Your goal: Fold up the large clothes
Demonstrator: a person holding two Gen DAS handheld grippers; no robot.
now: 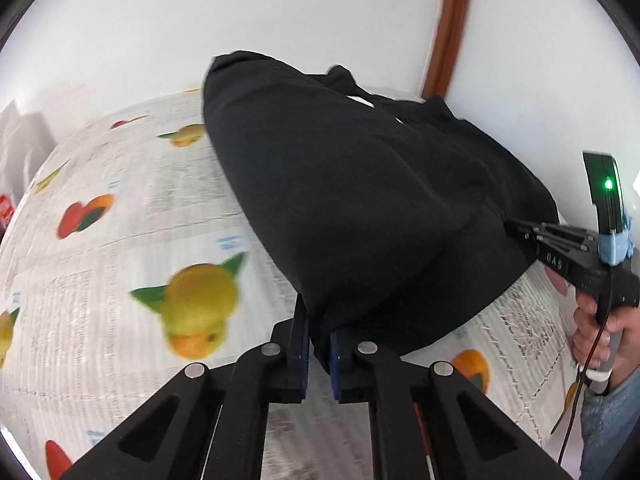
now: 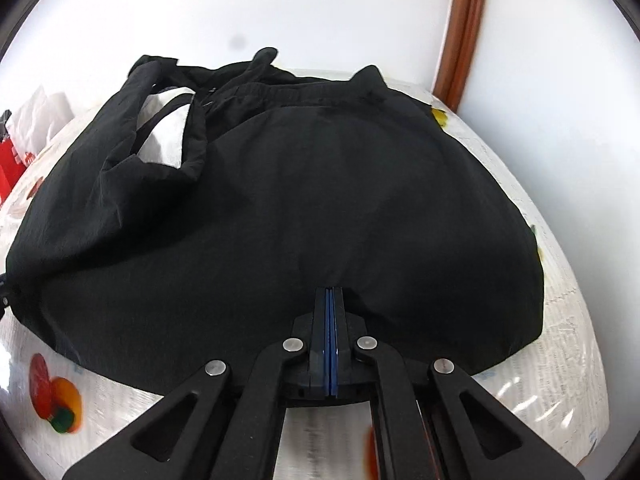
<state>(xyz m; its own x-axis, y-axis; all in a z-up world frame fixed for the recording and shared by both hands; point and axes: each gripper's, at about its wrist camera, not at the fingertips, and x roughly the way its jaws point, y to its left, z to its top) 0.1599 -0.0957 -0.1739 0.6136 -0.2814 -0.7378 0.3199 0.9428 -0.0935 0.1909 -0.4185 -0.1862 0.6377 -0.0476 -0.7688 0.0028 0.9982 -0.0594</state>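
Left hand-held gripper [image 1: 318,344] pinches black garment's [image 1: 360,200] near corner — cloth lying beyond.

Tablecloth [image 1: 120,240]: white, covered in fine grey print with fruit pictures; fills the lower half of both views.
Fruit print: yellow lemon with green leaves [image 1: 202,304] at 7 o'clock in the left view; red and orange pair [image 2: 54,396] at 8 o'clock in the right view.
Wall [image 1: 280,12]: plain white, 12 o'clock.
Wooden trim [image 2: 464,28]: brown strip, 1 o'clock.
Red box [image 2: 12,160]: 9 o'clock.
White bag [image 2: 40,114]: beside the box, blurred.
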